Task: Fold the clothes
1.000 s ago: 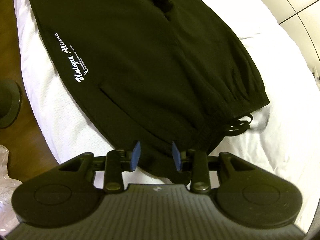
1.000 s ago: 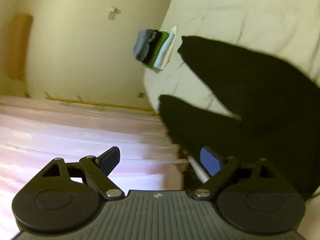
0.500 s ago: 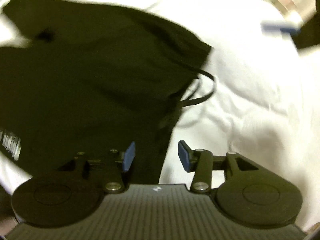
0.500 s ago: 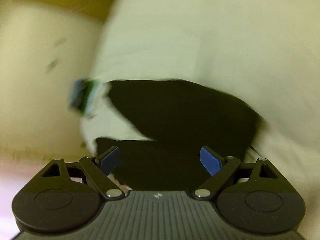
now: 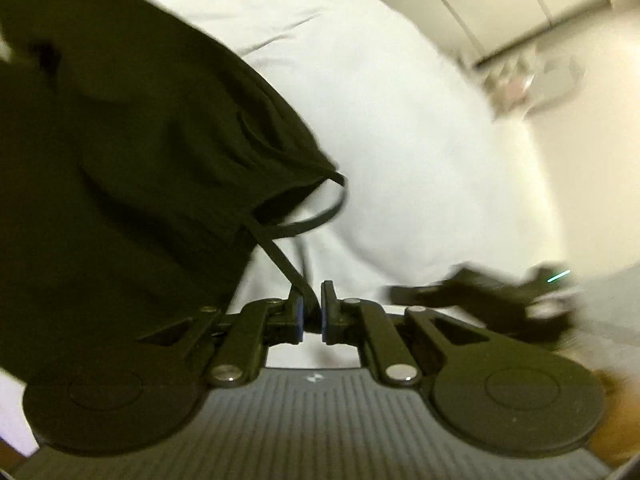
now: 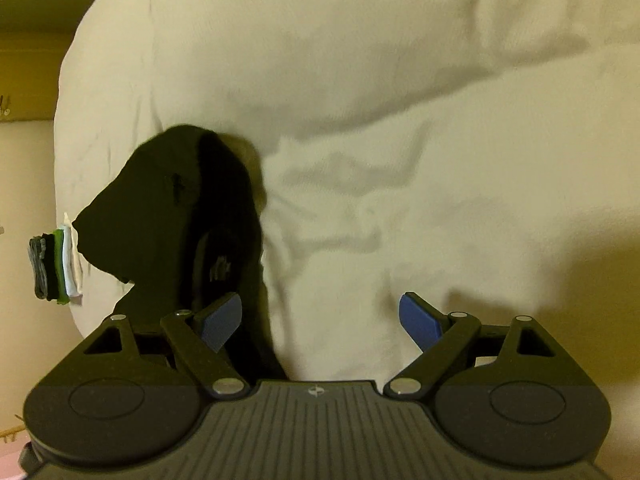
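My left wrist camera looks steeply down along its fingers, close over the black trousers [image 5: 132, 184] on the white bedding [image 5: 400, 128], floor at right. My right wrist camera also tilts down, low over the same bedding, trousers at left. Both views share trousers and bedding.

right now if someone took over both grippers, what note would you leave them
Left gripper: shut on the drawstring of the black pants, not on the waistband itself.
Right gripper: open, empty, over the white bedding just right of the pants' edge.
Things: pants lie bunched on the bed; a stack of folded clothes sits at the far left edge of the bed.
Done: earlier items stacked. No clear fold in the pants.
Left: probably regrip the waistband fabric, take a second hold with the right, fold, add to the stack.
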A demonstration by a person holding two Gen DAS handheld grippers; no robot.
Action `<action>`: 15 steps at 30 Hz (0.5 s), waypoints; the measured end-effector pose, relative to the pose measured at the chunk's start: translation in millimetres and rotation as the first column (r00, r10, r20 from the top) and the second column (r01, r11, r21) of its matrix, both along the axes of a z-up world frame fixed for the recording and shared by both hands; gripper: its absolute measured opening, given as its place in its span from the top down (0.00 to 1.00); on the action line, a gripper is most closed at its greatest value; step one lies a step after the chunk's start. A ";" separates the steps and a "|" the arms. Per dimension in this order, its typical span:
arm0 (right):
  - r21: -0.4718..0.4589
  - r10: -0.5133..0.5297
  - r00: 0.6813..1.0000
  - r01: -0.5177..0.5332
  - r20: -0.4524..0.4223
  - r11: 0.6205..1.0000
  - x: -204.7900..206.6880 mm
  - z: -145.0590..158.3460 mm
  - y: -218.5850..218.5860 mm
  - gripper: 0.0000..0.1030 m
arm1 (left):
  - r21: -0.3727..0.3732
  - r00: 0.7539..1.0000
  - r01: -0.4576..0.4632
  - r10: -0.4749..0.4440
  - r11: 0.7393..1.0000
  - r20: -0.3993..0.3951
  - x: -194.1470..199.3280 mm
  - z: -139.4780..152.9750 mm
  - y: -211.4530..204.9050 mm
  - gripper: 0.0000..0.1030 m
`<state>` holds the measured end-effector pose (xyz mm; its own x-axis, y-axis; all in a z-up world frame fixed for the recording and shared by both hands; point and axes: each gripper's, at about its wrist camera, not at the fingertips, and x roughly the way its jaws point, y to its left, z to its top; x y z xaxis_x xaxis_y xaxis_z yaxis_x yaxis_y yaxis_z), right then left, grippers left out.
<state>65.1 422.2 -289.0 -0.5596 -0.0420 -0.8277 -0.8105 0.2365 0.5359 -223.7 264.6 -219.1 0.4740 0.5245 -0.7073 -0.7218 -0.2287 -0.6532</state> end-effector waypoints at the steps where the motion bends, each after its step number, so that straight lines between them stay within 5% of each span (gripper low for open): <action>1: -0.004 0.001 1.000 -0.001 -0.018 1.000 -10.7 -5.1 0.1 0.14 | -0.007 0.998 -0.023 0.023 1.000 0.054 -10.1 5.1 -3.6 0.96; 6: -0.033 -0.024 0.989 0.019 -0.146 0.999 -33.4 -16.3 2.5 0.15 | 0.026 0.986 -0.070 0.065 0.997 0.151 -36.4 27.9 -14.3 0.96; 9: -0.140 -0.120 0.951 0.082 -0.285 0.987 -45.9 -32.4 -2.7 0.26 | 0.021 0.984 -0.106 0.102 0.994 0.145 -42.6 29.7 -16.2 0.96; 11: -0.183 -0.160 0.947 0.111 -0.279 0.977 -52.2 -38.0 -7.4 0.31 | 0.029 0.973 -0.169 0.162 0.985 0.165 -52.1 30.1 -20.6 0.95; 13: -0.162 -0.155 0.947 0.113 -0.282 0.980 -52.0 -35.9 -9.4 0.32 | 0.018 0.965 -0.229 0.224 0.973 0.139 -71.5 30.1 -18.7 0.95; 15: -0.107 -0.114 0.962 0.090 -0.247 0.990 -49.2 -31.8 -7.4 0.32 | -0.023 0.983 -0.181 0.181 0.983 0.006 -73.7 26.4 -16.3 0.95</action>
<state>15.9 414.9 -320.8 -0.7550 -0.0443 -0.6542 -0.6207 0.3700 0.6913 -297.4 248.3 -192.7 0.3783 0.5865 -0.7162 -0.6619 -0.3695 -0.6522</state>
